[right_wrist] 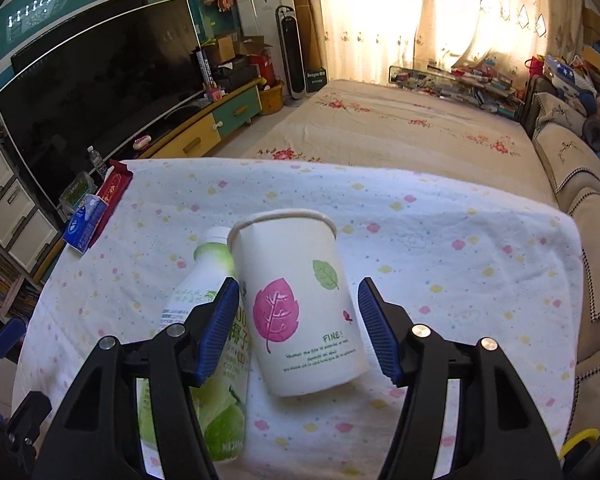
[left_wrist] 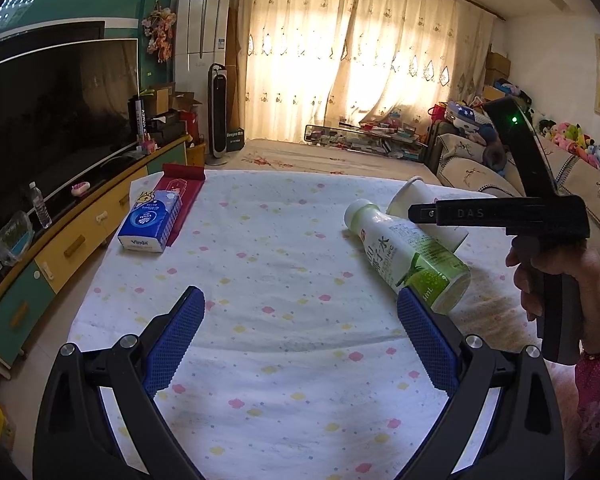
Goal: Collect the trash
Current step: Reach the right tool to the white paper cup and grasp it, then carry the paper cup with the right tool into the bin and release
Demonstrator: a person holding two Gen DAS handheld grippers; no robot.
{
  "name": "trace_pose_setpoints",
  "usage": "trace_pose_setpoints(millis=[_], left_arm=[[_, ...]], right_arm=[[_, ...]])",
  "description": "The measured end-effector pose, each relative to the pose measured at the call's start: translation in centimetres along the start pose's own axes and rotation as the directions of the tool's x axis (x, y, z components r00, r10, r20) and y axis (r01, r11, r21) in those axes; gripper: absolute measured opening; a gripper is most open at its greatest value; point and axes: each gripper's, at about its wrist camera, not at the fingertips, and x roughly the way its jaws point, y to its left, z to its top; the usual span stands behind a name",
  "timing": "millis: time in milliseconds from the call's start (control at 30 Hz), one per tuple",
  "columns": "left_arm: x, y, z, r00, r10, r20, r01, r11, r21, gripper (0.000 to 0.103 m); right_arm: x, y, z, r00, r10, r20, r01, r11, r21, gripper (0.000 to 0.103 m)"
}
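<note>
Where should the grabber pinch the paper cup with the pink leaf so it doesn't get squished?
Probably around the middle of the paper cup, coming from above with one of the right gripper's fingers on each side. The cup lies tipped on the cloth beside the bottle, its open rim pointing away. That rim is soft, so squeeze the wall gently.

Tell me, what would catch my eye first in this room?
Probably the paper cup with a pink leaf, lying on its side on the spotted cloth between the open fingers of the right tool. A green drink bottle lies right beside it on the left. Behind, sunlit curtains glow, and a big dark television fills the left wall.
</note>
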Motion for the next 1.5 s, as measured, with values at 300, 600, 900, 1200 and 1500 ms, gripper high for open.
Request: trace_pose_setpoints(millis=[300,600,900,1200,1500], left_arm=[[0.2,-0.3,-0.2,1.0,-0.004,-0.011,0.004,1.0,0.008,0.095],[0.4,-0.1,-0.2,1.0,0.008,-0.013,-0.007,1.0,0.009,0.095],[0.2,-0.5,-0.3,1.0,0.0,-0.005,0.0,1.0,0.02,0.095],[-0.5,-0.6,-0.3,1.0,0.01,0.019,-0.011,1.0,0.028,0.095],[-0.4,-1.3,-0.6,0.999,0.031,0.011,-0.032,0.998,0.056,0.095]], right_arm=[[1.6,-0.8,-0.8,0.999,0.021,-0.039,-0.02,0.999,0.026,0.059],[0.5,-0.8,-1.3,1.0,-0.006,-0.002,0.006,0.999,0.036,0.053],[-8.2,-2.5,-4.6,0.996,-0.039,0.084,0.035,0.998,0.052,0.053],[-19.3,-13.3,-14.7,0.957,-0.265,0.118,0.229,0.941,0.25,0.054],[-18.3,-22.3,-22.3,0.925,-0.378,-0.041,0.36,0.838,0.409,0.057]])
